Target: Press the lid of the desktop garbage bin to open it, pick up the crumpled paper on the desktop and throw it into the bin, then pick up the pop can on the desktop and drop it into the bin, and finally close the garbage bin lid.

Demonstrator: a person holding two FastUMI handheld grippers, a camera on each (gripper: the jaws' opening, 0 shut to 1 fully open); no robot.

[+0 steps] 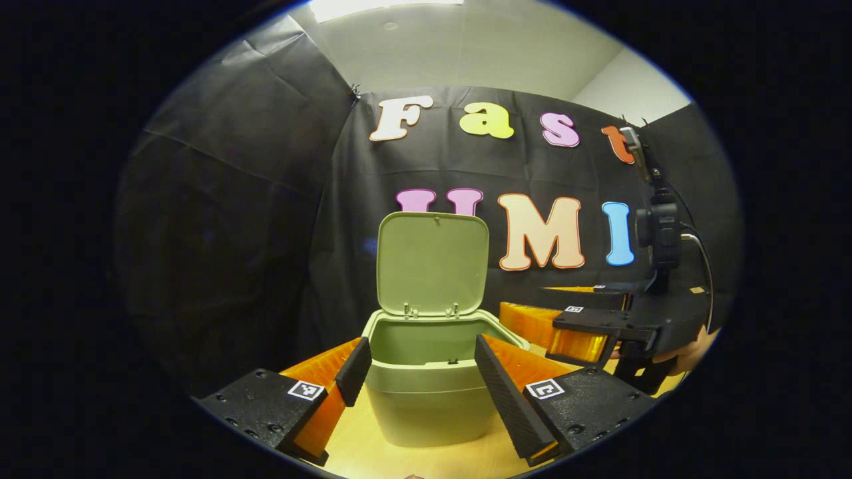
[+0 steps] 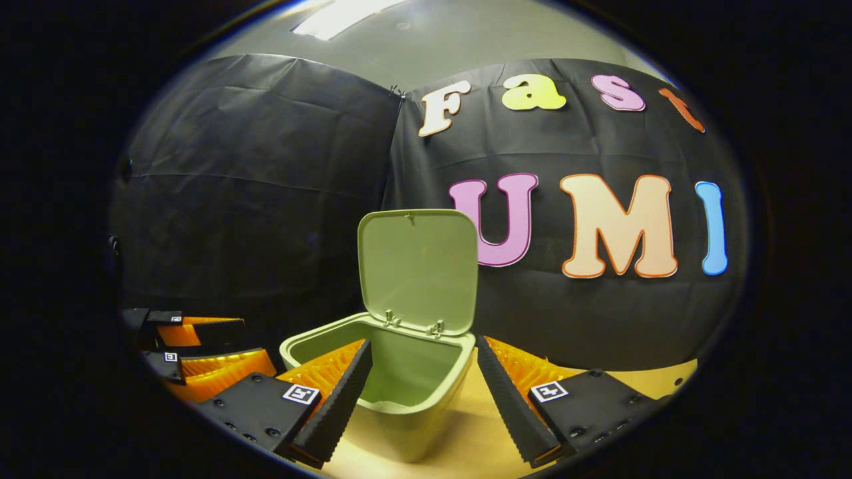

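So the green bin (image 1: 426, 392) sits on the light wood worktop (image 1: 373, 452) with its lid (image 1: 431, 264) flipped all the way up, standing nearly upright on two small hinges at the back rim. In the left gripper view, the left gripper (image 1: 426, 379) is spread wide, nothing between its fingers, and the bin's front wall sits right in that gap, close up. In the right gripper view, the right gripper (image 2: 421, 386) is wide open too and holds nothing; the bin (image 2: 393, 399) shows between its fingers, with the open mouth just ahead and a bit below.

The bin is smooth matte plastic, a rounded-corner box with a thick lip around the top, and the lid (image 2: 418, 269) is a flat rounded rectangle. The finger pads (image 1: 509, 392) have a fine ribbed texture.

In the left gripper view the right gripper (image 1: 599, 319) hangs beside the bin, off the bin's right side, with a hand (image 1: 692, 349) holding it. I can't see what's down inside the bin from here. A strip of bare worktop (image 2: 659, 379) runs along the booth wall right of the bin.
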